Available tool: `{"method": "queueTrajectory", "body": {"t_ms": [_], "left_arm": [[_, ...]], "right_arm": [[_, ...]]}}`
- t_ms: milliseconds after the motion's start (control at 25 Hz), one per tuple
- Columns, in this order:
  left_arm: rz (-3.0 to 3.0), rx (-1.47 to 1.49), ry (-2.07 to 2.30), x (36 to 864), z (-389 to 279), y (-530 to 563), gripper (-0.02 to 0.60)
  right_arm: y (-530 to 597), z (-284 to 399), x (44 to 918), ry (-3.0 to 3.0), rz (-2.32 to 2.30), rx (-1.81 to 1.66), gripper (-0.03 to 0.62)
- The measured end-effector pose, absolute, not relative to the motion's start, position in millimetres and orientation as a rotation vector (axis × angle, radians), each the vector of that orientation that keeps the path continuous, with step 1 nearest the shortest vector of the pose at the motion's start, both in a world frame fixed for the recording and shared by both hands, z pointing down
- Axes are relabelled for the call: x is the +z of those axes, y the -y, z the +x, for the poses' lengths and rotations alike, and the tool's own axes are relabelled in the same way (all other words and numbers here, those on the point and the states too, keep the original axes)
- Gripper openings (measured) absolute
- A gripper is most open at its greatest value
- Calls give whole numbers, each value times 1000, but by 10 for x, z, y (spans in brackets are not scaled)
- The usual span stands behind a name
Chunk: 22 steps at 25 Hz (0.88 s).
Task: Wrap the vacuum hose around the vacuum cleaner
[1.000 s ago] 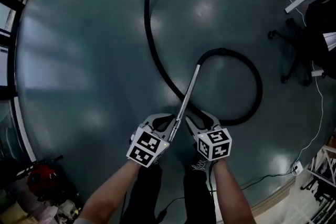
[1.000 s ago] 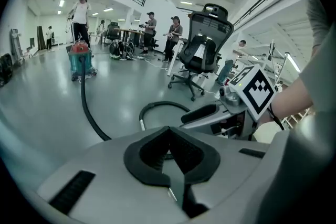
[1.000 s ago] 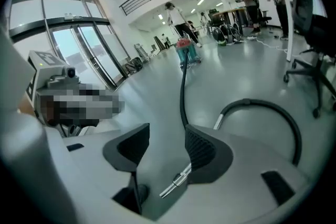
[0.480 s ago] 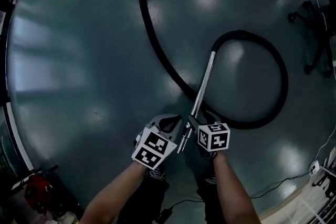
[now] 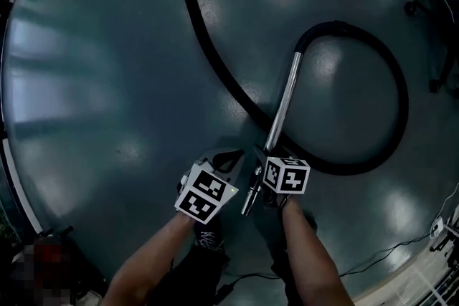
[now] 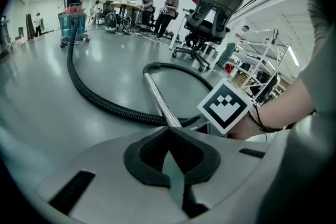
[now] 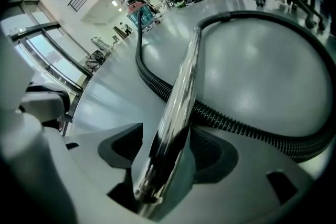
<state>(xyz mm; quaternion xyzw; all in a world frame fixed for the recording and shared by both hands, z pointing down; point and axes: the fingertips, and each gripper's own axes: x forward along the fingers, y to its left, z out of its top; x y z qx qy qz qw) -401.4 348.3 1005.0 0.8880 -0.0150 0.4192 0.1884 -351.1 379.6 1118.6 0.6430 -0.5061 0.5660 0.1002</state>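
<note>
Here, the left tool (image 6: 169,132) was fully closed with nothing between its jaws, its tips lying just left of the metal wand (image 5: 285,100). The jaws of the right tool (image 7: 167,134) had just been opening and stood wide. The near end of the wand lay between them, with a dark gap showing beside one pad. From the tools the wand slanted away toward the far right, passing over the black ribbed vacuum hose (image 5: 215,61) on the glossy grey floor (image 5: 107,82). At its far end the wand joined the hose, which curled in a wide loop on the right, came back beneath the wand, and then ran far and left across the floor. In the left tool's view it led to the teal vacuum cleaner (image 6: 72,21), which stood well apart at the far side of the room. A black office chair (image 6: 212,8) stood beyond the loop, and several people stood near tables in the distance.
</note>
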Motion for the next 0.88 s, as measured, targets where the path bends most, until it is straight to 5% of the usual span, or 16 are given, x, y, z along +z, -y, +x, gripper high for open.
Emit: {"method": "queueTrajectory", "body": {"t_ms": [240,320,520,880], "left_arm": [[2485,1184,34,10215,-3985,-3532,6],[2490,1178,37,10230,-3955,-3518,6],[2477,1168,46,10187,-3931,-3544,6],[2470,1205,-24,9716,-3808,-3791,6]], "right_arm": [[-3784,-3567,11457,1454,1864,1706,269],[-3784,-3551,11492,1434,1869,1725,189],[-3885,-3448,11470,1380,1925,1788,146],[-4432,-3415,10952,1393,1784,1741,130]]}}
